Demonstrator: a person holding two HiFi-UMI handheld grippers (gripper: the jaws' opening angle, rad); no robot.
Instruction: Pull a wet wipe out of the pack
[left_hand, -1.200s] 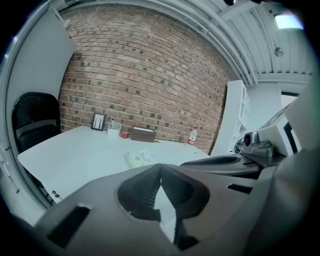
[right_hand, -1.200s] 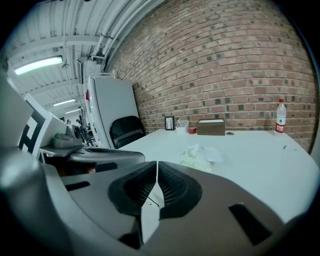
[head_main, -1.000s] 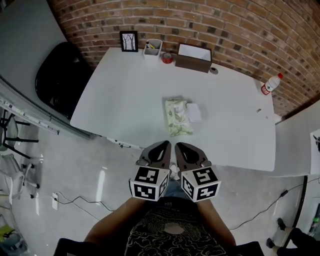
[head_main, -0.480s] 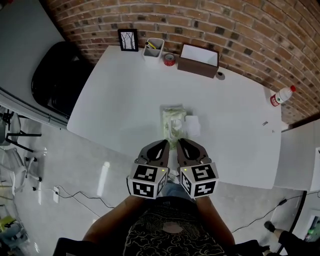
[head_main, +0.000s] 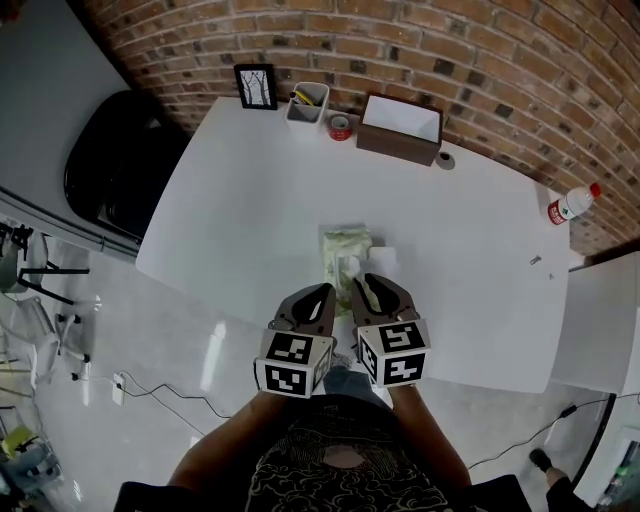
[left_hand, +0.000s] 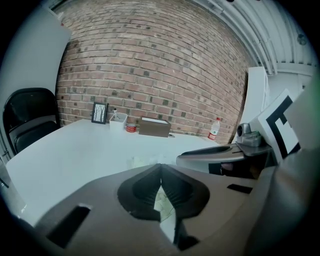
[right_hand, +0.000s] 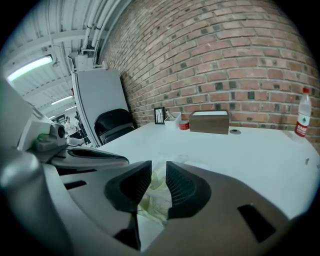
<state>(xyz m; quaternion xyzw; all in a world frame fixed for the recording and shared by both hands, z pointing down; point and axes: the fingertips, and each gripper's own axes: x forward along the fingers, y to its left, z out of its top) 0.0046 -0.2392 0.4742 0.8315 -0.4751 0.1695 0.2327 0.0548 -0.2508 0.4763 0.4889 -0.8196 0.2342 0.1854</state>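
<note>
Left gripper (head_main: 324, 291): jaws pressed together, empty. Right gripper (head_main: 363, 283): jaws slightly parted, nothing between. Just beyond both tips, the pale green patterned wet-wipe pack (head_main: 344, 254) lies flat on the white table (head_main: 240, 200). Brown open box (head_main: 400, 129) at the far edge.

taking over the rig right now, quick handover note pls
Left gripper: fingers shut, empty, at the near edge of the table.
Right gripper: fingers slightly apart, empty, just short of the wet wipe pack.
The pack lies flat mid-table. A white piece lies at its right side; can't tell if it's a flap or a wipe.
Done: approach only. Left: steady the pack, grip a wipe, pull it out.
</note>
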